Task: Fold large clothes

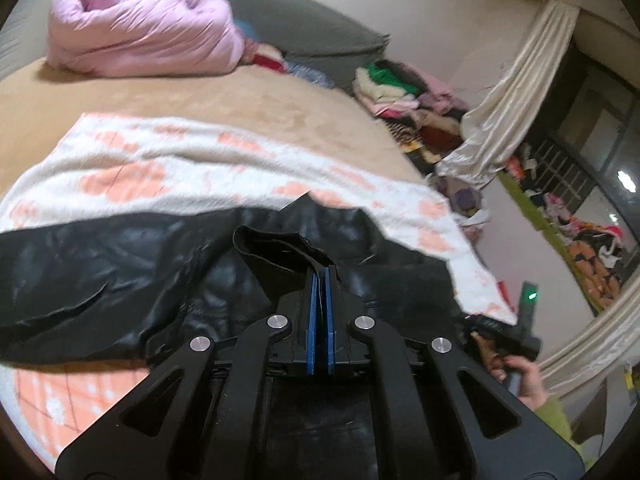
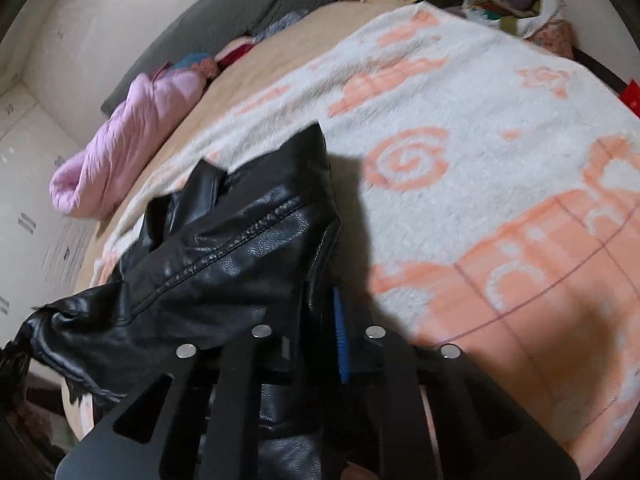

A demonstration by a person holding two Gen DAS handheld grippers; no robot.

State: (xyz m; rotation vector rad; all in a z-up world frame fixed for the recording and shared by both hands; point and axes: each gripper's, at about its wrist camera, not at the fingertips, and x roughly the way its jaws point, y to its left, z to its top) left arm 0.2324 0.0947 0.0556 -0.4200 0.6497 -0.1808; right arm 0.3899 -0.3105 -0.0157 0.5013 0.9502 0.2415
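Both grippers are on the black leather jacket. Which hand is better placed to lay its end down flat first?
Probably left. The left gripper is shut on the black leather jacket already spread across the patterned blanket. The right gripper holds a bunched, lifted end.

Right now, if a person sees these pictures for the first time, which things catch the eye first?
First, the shiny black leather jacket in the foreground, lying on a white fleece blanket with peach patterns; both the left gripper and the right gripper are shut on it. Next, the puffy pink quilt bundled at the far end of the bed, and the heap of mixed clothes beside the bed.
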